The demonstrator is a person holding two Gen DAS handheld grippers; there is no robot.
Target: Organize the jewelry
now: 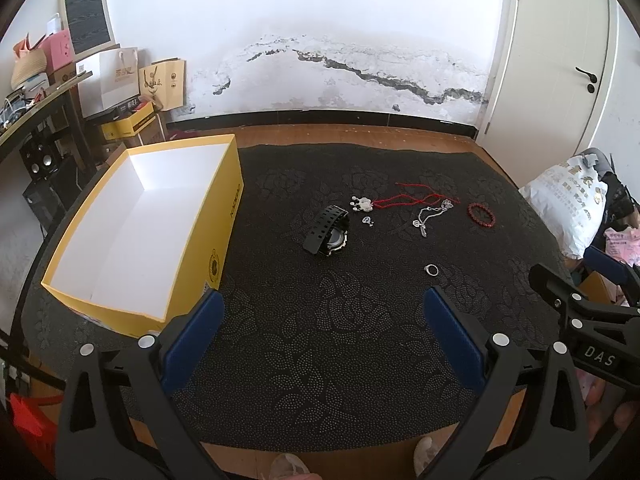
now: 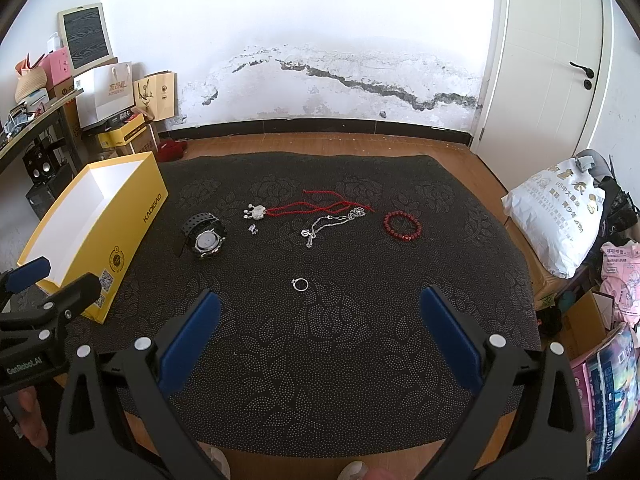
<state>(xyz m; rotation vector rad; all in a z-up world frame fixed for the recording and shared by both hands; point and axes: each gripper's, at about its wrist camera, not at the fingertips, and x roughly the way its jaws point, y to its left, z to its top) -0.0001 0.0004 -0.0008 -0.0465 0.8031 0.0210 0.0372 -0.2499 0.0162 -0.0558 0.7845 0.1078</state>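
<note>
On the black mat (image 1: 320,360) lie a black watch (image 1: 327,231), a red-cord necklace with a silver pendant (image 1: 363,203), a small silver charm (image 1: 367,221), a silver chain (image 1: 430,216), a red bead bracelet (image 1: 481,215) and a silver ring (image 1: 431,269). An open, empty yellow box (image 1: 144,232) stands at the left. My left gripper (image 1: 324,308) is open and empty above the mat's near part. My right gripper (image 2: 320,308) is open and empty, just short of the ring (image 2: 300,284). The right wrist view also shows the watch (image 2: 204,236), the bracelet (image 2: 403,221) and the box (image 2: 92,224).
A white sack (image 2: 560,216) and packages (image 2: 616,344) crowd the right side. A desk, bags and boxes (image 2: 112,96) stand at the back left. A white door (image 2: 552,60) is at the back right. Wooden floor (image 2: 320,140) surrounds the mat.
</note>
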